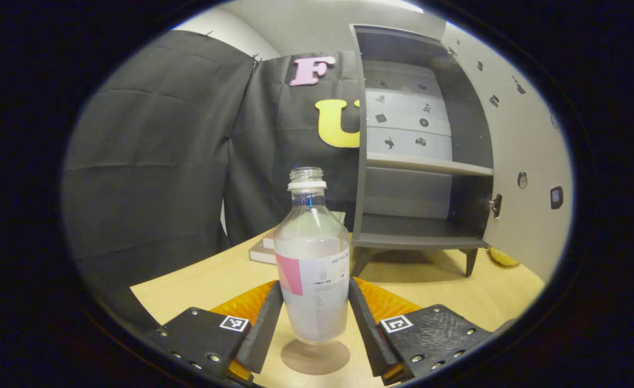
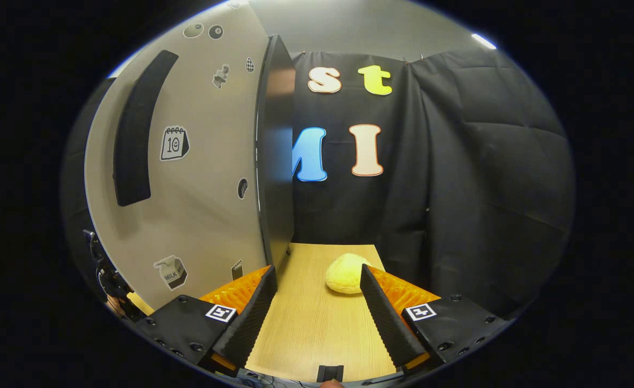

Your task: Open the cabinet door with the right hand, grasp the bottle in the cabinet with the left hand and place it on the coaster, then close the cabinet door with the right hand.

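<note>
- The cabinet (image 1: 424, 161) stands on short legs toward the far right corner of the bench (image 1: 446, 291) in the left gripper view, its shelves bare.
- The cabinet door (image 2: 187, 178) is swung wide open; in the right gripper view its sticker-covered face takes up the left side, with the door's edge running down to the bench just above the left finger.
- The bottle (image 1: 312, 258) stands upright, capless, with a white neck ring and a pink-and-white label, between the two fingers of the left gripper (image 1: 314, 318). Both fingers sit right against its sides at label height, so the claw looks clenched on it.
- The bottle's base hangs just above the round brown coaster (image 1: 315, 357), which lies on the bench near its front edge; I cannot tell whether they touch.
- The right gripper (image 2: 317, 318) is released, its fingers spread apart over bare bench beside the door's edge, grasping nothing.
- Some books (image 1: 265, 249) lie flat near the bench's far edge, behind the bottle on its left.
- A round yellow lump (image 2: 346, 274) sits near the far edge, partly behind the right finger.
</note>
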Motion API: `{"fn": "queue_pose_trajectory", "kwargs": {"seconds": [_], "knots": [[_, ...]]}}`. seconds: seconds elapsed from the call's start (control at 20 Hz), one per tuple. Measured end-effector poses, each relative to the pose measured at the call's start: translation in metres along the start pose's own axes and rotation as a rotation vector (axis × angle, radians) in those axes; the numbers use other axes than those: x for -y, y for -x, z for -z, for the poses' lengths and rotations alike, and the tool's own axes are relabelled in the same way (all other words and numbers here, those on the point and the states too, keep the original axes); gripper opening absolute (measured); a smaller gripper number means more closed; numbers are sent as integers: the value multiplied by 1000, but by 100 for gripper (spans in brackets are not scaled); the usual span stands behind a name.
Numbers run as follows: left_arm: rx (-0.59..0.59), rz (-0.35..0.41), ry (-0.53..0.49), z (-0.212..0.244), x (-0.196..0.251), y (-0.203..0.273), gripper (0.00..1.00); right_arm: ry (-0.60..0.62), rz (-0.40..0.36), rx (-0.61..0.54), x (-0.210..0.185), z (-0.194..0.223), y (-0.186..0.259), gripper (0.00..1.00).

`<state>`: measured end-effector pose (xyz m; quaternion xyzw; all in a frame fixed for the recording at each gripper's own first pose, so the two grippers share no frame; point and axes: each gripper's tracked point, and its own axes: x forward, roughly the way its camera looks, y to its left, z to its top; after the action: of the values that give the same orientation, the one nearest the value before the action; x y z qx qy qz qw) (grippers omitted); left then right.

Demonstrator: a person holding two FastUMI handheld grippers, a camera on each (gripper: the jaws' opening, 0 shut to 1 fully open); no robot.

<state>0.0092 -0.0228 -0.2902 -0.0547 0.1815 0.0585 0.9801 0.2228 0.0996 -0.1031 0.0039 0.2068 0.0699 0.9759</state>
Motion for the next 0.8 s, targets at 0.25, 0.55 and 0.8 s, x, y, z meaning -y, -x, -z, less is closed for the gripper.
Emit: {"fn": "queue_pose_trajectory", "kwargs": {"seconds": [0.25, 0.55, 0.8], "knots": [[-39, -13, -2, 26, 4, -3, 71, 10, 2, -6, 0, 0, -2, 93], [-65, -20, -27, 51, 8, 4, 74, 5, -7, -1, -3, -2, -4, 93], [-40, -36, -16, 60, 8, 14, 74, 38, -25, -3, -10, -3, -5, 93]]}}
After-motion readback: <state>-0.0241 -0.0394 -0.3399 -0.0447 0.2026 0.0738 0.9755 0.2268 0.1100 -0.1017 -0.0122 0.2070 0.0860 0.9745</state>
